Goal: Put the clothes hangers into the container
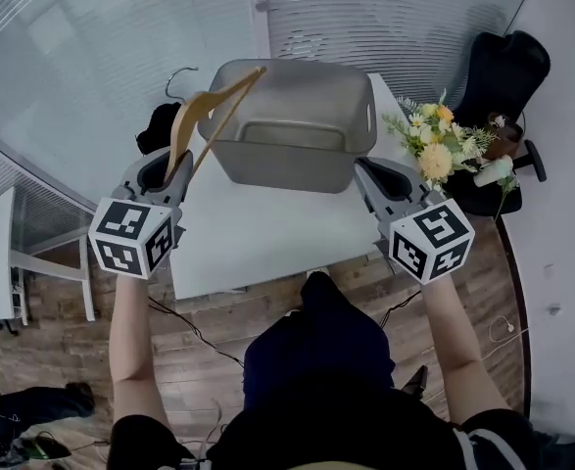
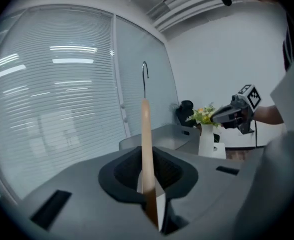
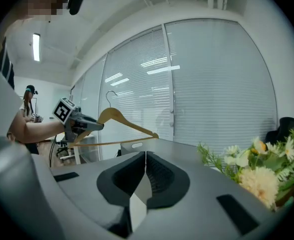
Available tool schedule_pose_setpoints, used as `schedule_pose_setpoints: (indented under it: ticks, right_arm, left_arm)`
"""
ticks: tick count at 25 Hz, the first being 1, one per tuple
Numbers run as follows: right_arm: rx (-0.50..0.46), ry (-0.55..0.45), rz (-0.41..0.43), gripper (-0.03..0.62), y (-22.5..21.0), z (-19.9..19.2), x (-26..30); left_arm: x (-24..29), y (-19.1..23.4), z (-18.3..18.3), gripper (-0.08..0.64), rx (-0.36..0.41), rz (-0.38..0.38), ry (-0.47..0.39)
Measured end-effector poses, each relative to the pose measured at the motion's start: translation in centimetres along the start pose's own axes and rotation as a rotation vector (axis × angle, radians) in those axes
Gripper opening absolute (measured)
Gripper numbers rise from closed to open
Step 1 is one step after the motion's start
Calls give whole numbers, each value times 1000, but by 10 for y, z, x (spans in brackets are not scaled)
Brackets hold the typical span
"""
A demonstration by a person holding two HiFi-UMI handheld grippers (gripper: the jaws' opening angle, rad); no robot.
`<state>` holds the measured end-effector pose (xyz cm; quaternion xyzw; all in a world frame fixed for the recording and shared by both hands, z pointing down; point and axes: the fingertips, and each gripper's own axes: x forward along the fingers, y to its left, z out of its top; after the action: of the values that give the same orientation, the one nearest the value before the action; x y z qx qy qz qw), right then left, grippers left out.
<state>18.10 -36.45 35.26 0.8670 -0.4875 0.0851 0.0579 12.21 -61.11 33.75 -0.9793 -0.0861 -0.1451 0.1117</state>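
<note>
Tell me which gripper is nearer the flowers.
Right. The right gripper is just beside the flowers, at the right end of the container. The left gripper, holding the wooden hanger, is at its far left end.

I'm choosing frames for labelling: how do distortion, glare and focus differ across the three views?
Head view: sharp, evenly lit, grey plastic container and white table clear. Left gripper view: strong fisheye, dark corners, the wooden clothes hanger soft up close between the jaws. Right gripper view: fisheye too, ceiling-light reflections on the window blinds, hanger crisp.
</note>
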Motion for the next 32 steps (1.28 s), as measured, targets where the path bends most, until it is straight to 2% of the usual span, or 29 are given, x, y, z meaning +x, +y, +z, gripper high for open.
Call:
schedule_pose_setpoints:
  ticks: [4, 9, 14, 20, 23, 27, 32]
  right_arm:
    - [4, -23, 51, 29, -4, 10, 14]
    - [22, -46, 90, 29, -16, 23, 39]
    - [39, -68, 79, 29, -29, 26, 57]
    - [120, -65, 60, 29, -48, 23, 78]
    - [152, -58, 56, 29, -57, 17, 86]
    - [156, -44, 55, 29, -67, 14, 93]
    - [161, -27, 58, 29, -77, 16, 106]
  left_arm:
    - [29, -11, 9, 55, 103, -148, 112]
    - [69, -17, 19, 55, 159, -275, 210]
    - [110, -18, 27, 55, 244, -357, 287]
    - [157, -31, 20, 55, 344, -532, 404]
    - [174, -45, 9, 55, 323, -636, 458]
    - [189, -61, -2, 55, 248, -787, 535]
    - [208, -68, -20, 55, 156, -939, 663]
